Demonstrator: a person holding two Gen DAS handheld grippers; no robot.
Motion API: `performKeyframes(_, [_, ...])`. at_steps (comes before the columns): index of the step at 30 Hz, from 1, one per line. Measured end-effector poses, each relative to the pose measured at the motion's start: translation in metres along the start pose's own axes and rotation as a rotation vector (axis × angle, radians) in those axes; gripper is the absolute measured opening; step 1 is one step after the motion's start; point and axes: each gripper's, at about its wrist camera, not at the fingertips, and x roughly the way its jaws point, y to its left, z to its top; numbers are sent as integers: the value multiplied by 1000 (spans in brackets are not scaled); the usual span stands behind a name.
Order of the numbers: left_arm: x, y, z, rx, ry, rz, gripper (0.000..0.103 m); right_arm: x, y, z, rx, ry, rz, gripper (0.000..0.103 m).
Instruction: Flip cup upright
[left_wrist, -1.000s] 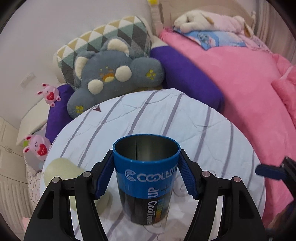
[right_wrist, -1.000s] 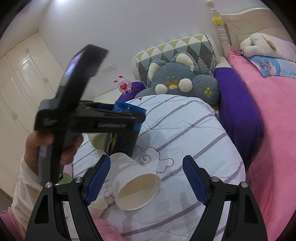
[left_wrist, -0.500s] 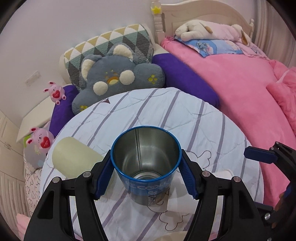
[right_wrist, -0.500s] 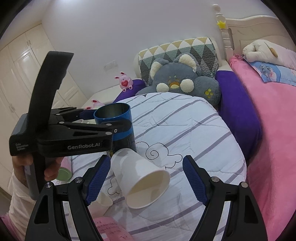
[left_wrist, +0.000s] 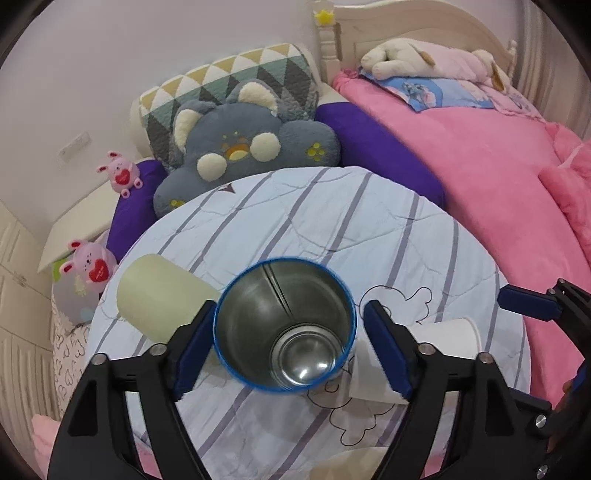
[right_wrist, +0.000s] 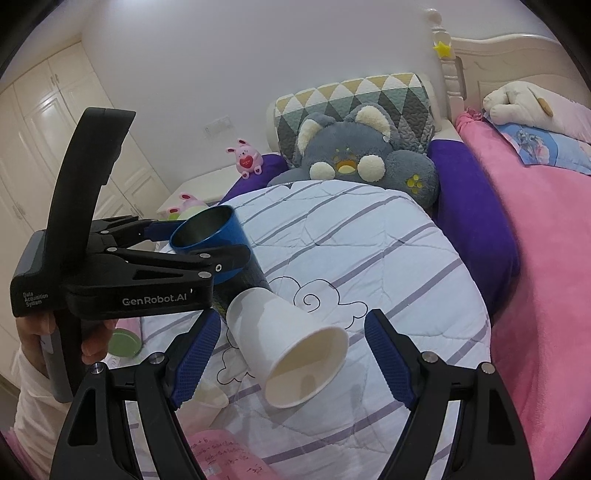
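The blue metal cup (left_wrist: 285, 325) now stands mouth-up on the striped quilt (left_wrist: 332, 221) that covers the round tabletop, between the blue pads of the left hand-held gripper (left_wrist: 286, 343). That gripper is parted wider than the cup: the left pad lies close against or just touching the wall, while a clear gap shows at the right pad, so it has hold of nothing. The step in hand looks like the release and withdrawal. To do it well, open a little further so both pads are free, then draw straight back and up without brushing the rim; the quilt is soft and creased, and the right wrist view shows the cup leaning a little, so a sideways nudge could tip it. The pale green cup (left_wrist: 159, 299) lying on its side just beside the left pad, and the white paper cup (right_wrist: 288, 343) lying on its side nearby, should also be avoided. The right hand-held gripper (right_wrist: 291, 354) hangs wide open and empty around the paper cup, touching nothing. Compared with a second ago, the blue cup has gone from held aloft and clamped, its printed wall facing the camera, to set down with its steel interior seen from above, and the pads have spread apart.
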Motion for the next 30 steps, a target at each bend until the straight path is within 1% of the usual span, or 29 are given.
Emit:
performKeyframes(1, [-1, 2, -1, -4, 0, -5, 87, -1, 1, 0, -1, -1, -2, 82])
performKeyframes(3, [-4, 4, -4, -7, -1, -21, 87, -2, 2, -1, -3, -1, -4, 82])
performKeyframes(8, [-12, 6, -11, -5, -10, -16, 87, -8, 11, -4, -21, -4, -20, 82])
performKeyframes(15, [-37, 16, -22, -28, -55, -17, 88, -18, 27, -6, -46, -17, -37, 82])
performKeyframes(22, [-75, 38, -42, -83, -132, -26, 89, -32, 48, -10, -81, -35, -65, 82])
performKeyframes(25, [-97, 49, -56, -117, -180, -16, 100, -40, 58, -14, -92, -46, -72, 82])
performKeyframes(28, [-123, 59, -77, -145, -246, -5, 100, -48, 71, -17, -107, -60, -80, 82])
performKeyframes(30, [-141, 66, -94, -177, -291, 20, 100, -54, 79, -19, -120, -72, -86, 82])
